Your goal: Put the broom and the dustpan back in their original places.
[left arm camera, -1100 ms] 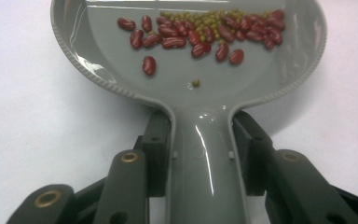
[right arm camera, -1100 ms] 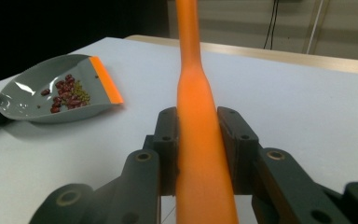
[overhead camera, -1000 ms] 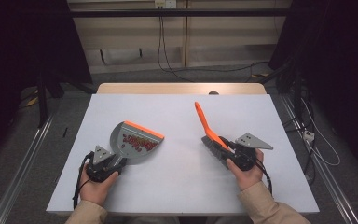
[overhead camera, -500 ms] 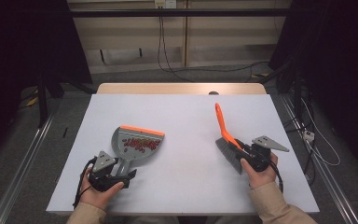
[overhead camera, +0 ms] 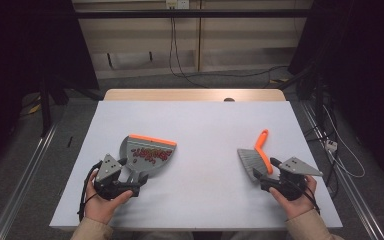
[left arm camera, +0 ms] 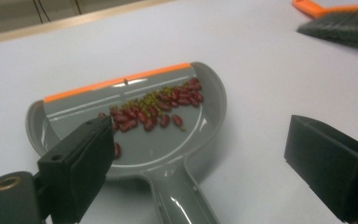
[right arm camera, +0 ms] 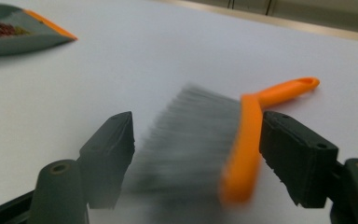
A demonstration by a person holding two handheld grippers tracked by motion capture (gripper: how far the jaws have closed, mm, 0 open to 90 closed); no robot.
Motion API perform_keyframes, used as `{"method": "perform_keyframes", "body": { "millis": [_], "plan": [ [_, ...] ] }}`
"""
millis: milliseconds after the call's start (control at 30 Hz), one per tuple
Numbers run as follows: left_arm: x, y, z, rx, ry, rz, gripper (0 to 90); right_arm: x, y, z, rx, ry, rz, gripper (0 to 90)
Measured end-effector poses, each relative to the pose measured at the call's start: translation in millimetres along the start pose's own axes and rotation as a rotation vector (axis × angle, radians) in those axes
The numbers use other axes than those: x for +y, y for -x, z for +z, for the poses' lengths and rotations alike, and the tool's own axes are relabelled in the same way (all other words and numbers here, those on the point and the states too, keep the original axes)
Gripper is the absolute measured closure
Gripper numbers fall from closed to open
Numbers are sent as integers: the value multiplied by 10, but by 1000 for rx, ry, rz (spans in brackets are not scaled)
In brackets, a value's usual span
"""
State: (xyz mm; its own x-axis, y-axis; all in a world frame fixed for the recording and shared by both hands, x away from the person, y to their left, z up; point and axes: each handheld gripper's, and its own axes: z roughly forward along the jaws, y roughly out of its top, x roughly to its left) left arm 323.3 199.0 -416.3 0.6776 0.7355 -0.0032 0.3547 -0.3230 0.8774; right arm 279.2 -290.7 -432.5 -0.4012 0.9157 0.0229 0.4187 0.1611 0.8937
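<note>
A grey dustpan (overhead camera: 148, 155) with an orange lip lies at the table's near left, holding red and green beans (left arm camera: 154, 110). My left gripper (overhead camera: 130, 175) stands open over its handle (left arm camera: 179, 196), jaws wide apart and clear of it; they have just been opening. An orange-backed brush (overhead camera: 258, 157) with grey bristles lies at the near right. My right gripper (overhead camera: 266, 174) is open around it. The blurred bristles (right arm camera: 191, 135) sit between the jaws, which have just been opening, and the orange back (right arm camera: 244, 140) is close beside one pad.
The white table (overhead camera: 200, 125) has bare room between the dustpan and the brush and across its far half. Its near edge runs just in front of both hands. Cables and metal rails lie on the floor around it.
My right hand carried the brush right and toward the near edge, then let it go onto the table. My left gripper's jaws opened off the dustpan handle and lifted slightly.
</note>
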Motion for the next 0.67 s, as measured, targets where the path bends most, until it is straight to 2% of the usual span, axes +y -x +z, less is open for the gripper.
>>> {"method": "perform_keyframes", "body": {
  "millis": [133, 200, 300, 433, 667],
  "plan": [
    [23, -73, -14, -17, 55, -17, 63, -29, 78, -53, 31, 50, 28, 192],
    [29, -123, -25, -36, 86, -28, 57, -45, 90, -57, 44, 61, 26, 175],
    [25, -181, -39, -36, 117, -42, 52, -59, 110, -63, 54, 72, 30, 152],
    [2, -248, -62, -20, 129, -60, 54, -85, 136, -82, 62, 78, 16, 140],
    [7, -262, -45, -30, 139, -61, 54, -119, 167, -114, 56, 89, 27, 136]
  ]
}}
